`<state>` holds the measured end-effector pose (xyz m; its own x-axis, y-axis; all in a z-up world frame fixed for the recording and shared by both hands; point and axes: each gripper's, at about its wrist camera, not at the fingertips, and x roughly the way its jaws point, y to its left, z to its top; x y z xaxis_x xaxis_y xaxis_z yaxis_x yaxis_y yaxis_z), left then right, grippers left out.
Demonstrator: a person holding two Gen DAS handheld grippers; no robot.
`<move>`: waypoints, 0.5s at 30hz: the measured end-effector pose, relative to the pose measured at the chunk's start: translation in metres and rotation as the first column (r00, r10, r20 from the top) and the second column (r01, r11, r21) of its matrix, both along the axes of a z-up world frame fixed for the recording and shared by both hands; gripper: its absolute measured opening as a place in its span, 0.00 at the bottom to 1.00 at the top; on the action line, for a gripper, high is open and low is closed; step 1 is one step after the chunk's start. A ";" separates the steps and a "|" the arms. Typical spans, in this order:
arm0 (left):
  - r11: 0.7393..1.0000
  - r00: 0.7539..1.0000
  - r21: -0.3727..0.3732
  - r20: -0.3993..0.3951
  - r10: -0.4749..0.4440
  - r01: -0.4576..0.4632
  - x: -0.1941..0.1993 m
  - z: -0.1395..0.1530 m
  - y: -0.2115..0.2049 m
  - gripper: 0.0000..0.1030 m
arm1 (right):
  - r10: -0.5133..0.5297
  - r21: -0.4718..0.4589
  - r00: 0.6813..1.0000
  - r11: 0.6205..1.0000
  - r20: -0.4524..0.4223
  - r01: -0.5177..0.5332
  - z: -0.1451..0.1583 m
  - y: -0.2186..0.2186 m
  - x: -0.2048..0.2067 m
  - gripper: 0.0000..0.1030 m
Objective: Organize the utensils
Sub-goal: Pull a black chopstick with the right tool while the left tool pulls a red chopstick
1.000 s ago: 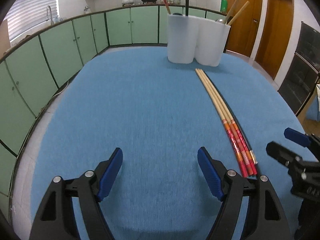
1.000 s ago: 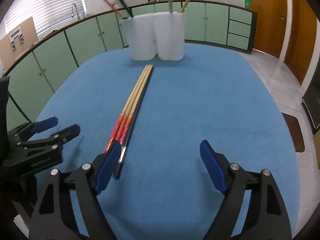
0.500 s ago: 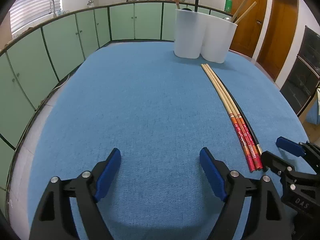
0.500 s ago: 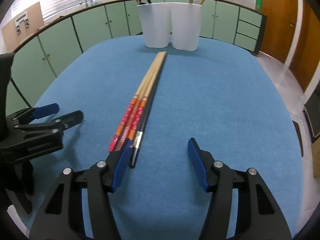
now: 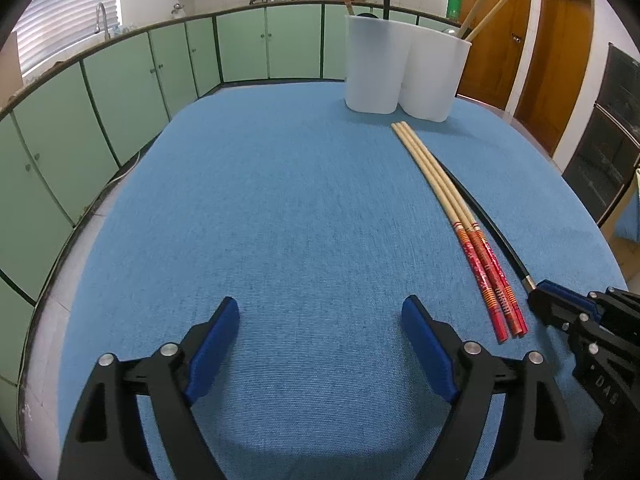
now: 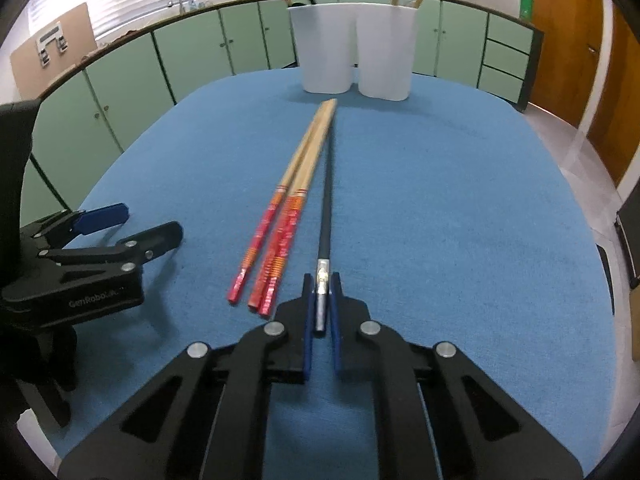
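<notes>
A black chopstick (image 6: 327,208) with a silver end lies on the blue table cloth (image 6: 440,220), and my right gripper (image 6: 321,284) is shut on that silver end. Just left of it lie three wooden chopsticks with red patterned ends (image 6: 286,224). They also show in the left wrist view as red-ended chopsticks (image 5: 480,256) beside the black chopstick (image 5: 492,232). My left gripper (image 5: 320,320) stands open over bare cloth, nothing between its fingers. Two joined white holders (image 6: 356,48) stand at the far end with chopsticks sticking up from them.
Green kitchen cabinets (image 5: 120,92) run behind the table on the left. Wooden doors (image 5: 560,60) and a dark oven (image 5: 616,128) are on the right. The table edge (image 5: 80,248) curves close on the left side.
My right gripper moved a little to the right onto the black chopstick's silver end and its jaws closed on it. The left gripper stayed where it was, open.
</notes>
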<state>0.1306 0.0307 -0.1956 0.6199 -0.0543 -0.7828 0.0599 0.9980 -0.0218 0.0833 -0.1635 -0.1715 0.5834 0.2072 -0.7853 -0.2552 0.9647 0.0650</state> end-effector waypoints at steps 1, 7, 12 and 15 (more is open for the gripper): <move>1.000 1.000 -0.005 0.001 -0.003 0.003 -0.001 0.000 -0.001 0.80 | -0.019 0.001 1.000 1.000 0.001 0.019 0.001 -0.006 0.001 0.06; 0.996 0.997 -0.051 0.005 -0.072 0.072 -0.007 0.003 -0.014 0.80 | -0.112 0.004 0.994 0.994 0.006 0.112 0.000 -0.038 0.002 0.06; 0.988 0.992 -0.091 0.006 -0.127 0.127 -0.011 0.006 -0.032 0.80 | -0.151 0.017 0.989 0.988 0.006 0.151 -0.001 -0.057 0.005 0.06; 0.986 0.990 -0.089 0.002 -0.144 0.143 -0.013 0.005 -0.042 0.80 | -0.155 0.024 0.988 0.988 0.004 0.155 -0.002 -0.061 0.005 0.06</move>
<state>0.1181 -0.0115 -0.1909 0.5971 -0.2118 -0.7737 0.2019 0.9731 -0.1106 0.0887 -0.2249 -0.1732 0.6141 0.1322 -0.7781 -0.1030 0.9909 0.0871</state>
